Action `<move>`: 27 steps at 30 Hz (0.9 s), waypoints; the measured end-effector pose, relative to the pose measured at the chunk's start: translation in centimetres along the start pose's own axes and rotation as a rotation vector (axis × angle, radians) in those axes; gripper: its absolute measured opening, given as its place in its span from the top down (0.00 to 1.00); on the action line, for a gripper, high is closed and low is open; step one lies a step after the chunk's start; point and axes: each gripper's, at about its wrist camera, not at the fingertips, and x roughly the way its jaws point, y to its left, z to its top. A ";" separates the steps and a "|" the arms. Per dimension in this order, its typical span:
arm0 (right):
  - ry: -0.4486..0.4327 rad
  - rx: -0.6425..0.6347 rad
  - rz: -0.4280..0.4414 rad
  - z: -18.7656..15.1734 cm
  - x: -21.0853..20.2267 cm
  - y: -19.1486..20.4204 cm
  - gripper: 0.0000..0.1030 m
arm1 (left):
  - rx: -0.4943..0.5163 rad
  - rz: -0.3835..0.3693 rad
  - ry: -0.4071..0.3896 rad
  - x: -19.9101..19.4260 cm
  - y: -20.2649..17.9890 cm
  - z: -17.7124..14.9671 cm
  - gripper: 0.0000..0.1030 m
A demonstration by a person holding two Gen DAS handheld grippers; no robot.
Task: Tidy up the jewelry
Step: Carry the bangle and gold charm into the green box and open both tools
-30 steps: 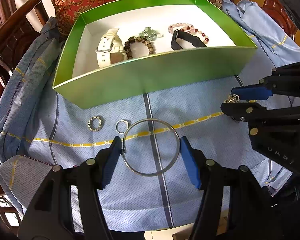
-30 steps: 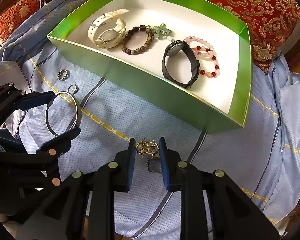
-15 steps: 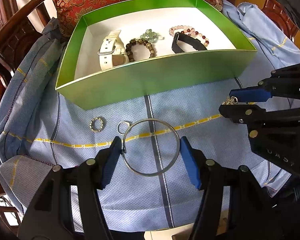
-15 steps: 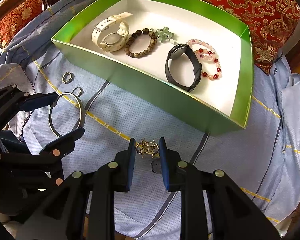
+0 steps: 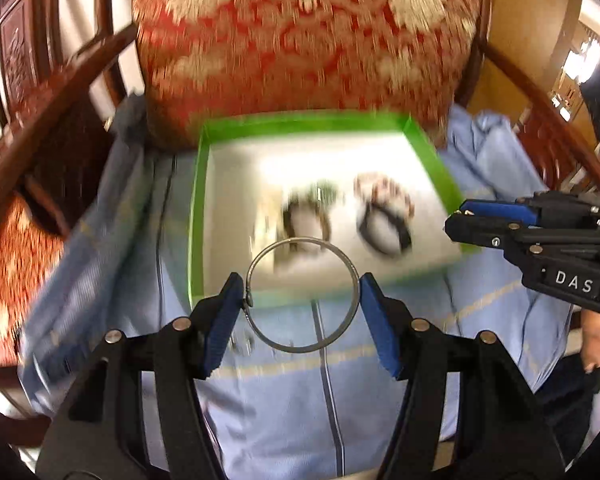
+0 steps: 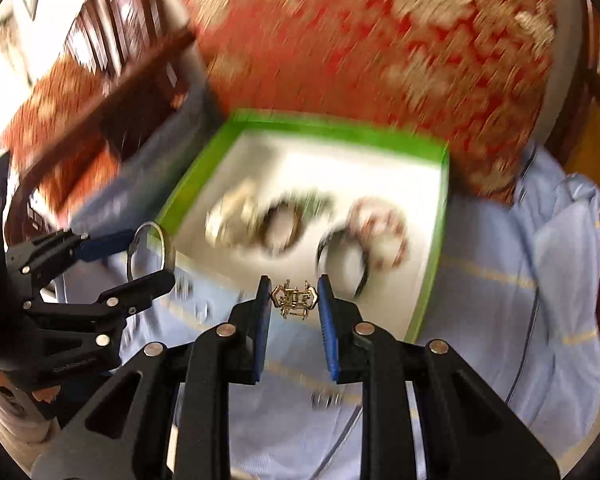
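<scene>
The left gripper [image 5: 302, 310] is spread wide yet clamped on a silver bangle [image 5: 302, 295], held above the blue cloth [image 5: 284, 408]. The right gripper [image 6: 294, 306] pinches a small gold clip [image 6: 295, 303]. Beyond both sits the green box [image 6: 430, 280], its contents blurred.

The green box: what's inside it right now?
The green box holds a pale watch, a dark bead bracelet, a black band and a pink bead bracelet. Motion blur hides detail; the silver bangle covers part in the left view.
</scene>
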 end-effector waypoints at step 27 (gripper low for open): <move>0.171 -0.150 0.022 -6.3 2.8 0.3 0.52 | 0.097 -0.015 0.085 3.4 -0.7 -1.6 0.32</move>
